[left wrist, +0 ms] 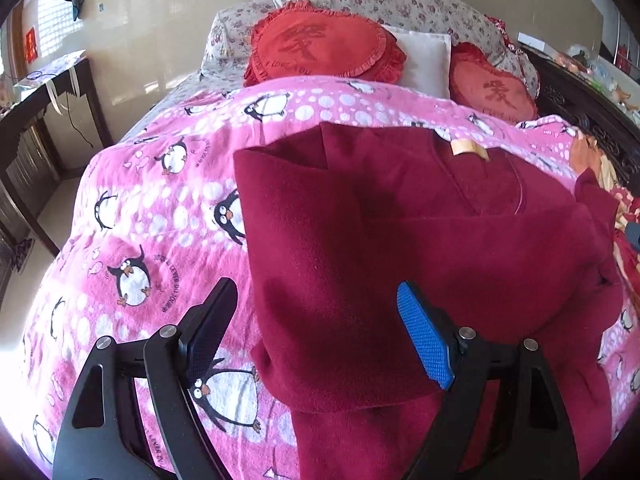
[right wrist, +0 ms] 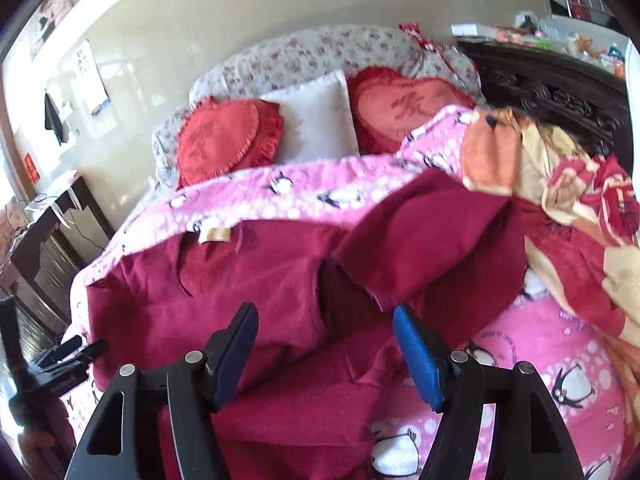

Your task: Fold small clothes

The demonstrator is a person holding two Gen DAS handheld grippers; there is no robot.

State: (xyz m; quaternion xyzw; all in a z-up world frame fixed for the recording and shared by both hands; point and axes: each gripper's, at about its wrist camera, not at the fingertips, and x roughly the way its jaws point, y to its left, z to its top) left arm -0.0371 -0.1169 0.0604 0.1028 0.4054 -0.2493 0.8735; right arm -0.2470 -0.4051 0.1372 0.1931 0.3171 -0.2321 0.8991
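A dark red fleece top (left wrist: 420, 240) lies on the pink penguin blanket (left wrist: 152, 208), its tan neck label (left wrist: 469, 149) at the far side and its left part folded over the body. My left gripper (left wrist: 316, 312) is open above the folded near-left edge, holding nothing. In the right wrist view the same top (right wrist: 248, 280) shows with its right sleeve (right wrist: 432, 236) folded inward. My right gripper (right wrist: 324, 340) is open just above the top's lower middle, empty. The left gripper also shows at that view's left edge (right wrist: 72, 354).
Two red heart cushions (left wrist: 320, 48) and a white pillow (left wrist: 424, 60) lie at the head of the bed. A pile of orange, cream and red clothes (right wrist: 568, 208) sits right of the top. A dark carved headboard (right wrist: 552, 96) and a dark desk (left wrist: 36, 120) flank the bed.
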